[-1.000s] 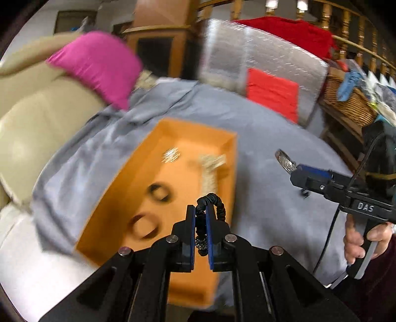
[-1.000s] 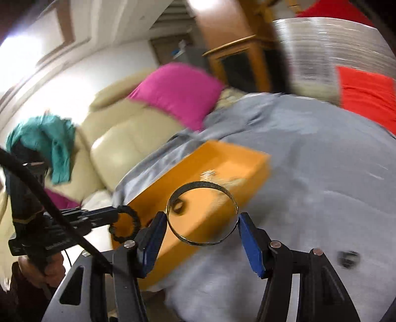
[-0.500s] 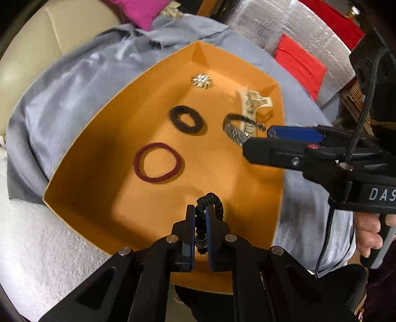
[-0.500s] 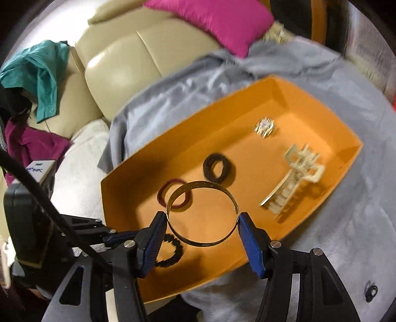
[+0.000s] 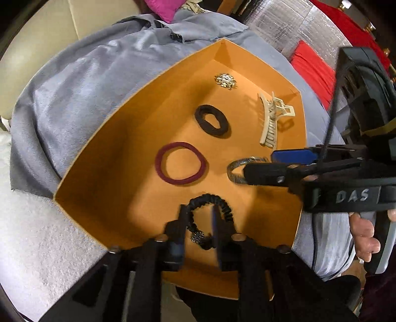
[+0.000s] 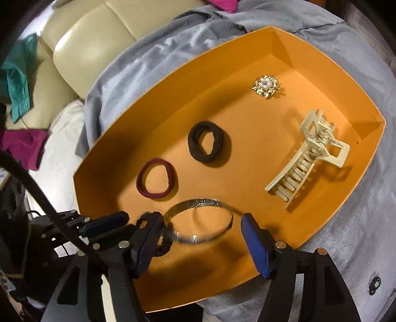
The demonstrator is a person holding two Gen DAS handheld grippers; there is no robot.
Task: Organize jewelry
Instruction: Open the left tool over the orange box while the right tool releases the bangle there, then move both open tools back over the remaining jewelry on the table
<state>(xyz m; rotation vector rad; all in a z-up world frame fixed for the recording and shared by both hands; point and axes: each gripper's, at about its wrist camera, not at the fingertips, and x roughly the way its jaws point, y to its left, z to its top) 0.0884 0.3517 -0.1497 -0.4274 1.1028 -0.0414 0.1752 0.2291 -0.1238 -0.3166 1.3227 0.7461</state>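
An orange tray [image 5: 118, 138] [image 6: 247, 49] lies on a grey cloth. In it are a gold brooch [image 5: 225, 80] [image 6: 266, 86], a black hair tie [image 5: 212, 120] [image 6: 206, 141], a maroon hair tie [image 5: 180, 163] [image 6: 156, 178] and a cream claw clip [image 5: 272, 119] [image 6: 309, 158]. My left gripper [image 5: 198, 218] has its jaws parted over the tray's near end, with a black beaded bracelet [image 5: 212, 200] loose between them. My right gripper [image 6: 203, 223] [image 5: 284, 163] has its jaws spread just wider than a glittery bangle [image 6: 198, 220] [image 5: 237, 168], which is just clear of the right finger.
The grey cloth [image 5: 74, 86] covers a round surface. A cream sofa [image 6: 94, 37] stands behind with a pink cushion [image 5: 163, 7]. A red and silver bundle [image 5: 314, 64] is at the right. A small dark item [image 6: 375, 284] lies on the cloth beside the tray.
Both grippers have come down lower into the tray. The left jaws, shut on the black bracelet before, have parted. The right jaws have spread a little wider around the bangle.
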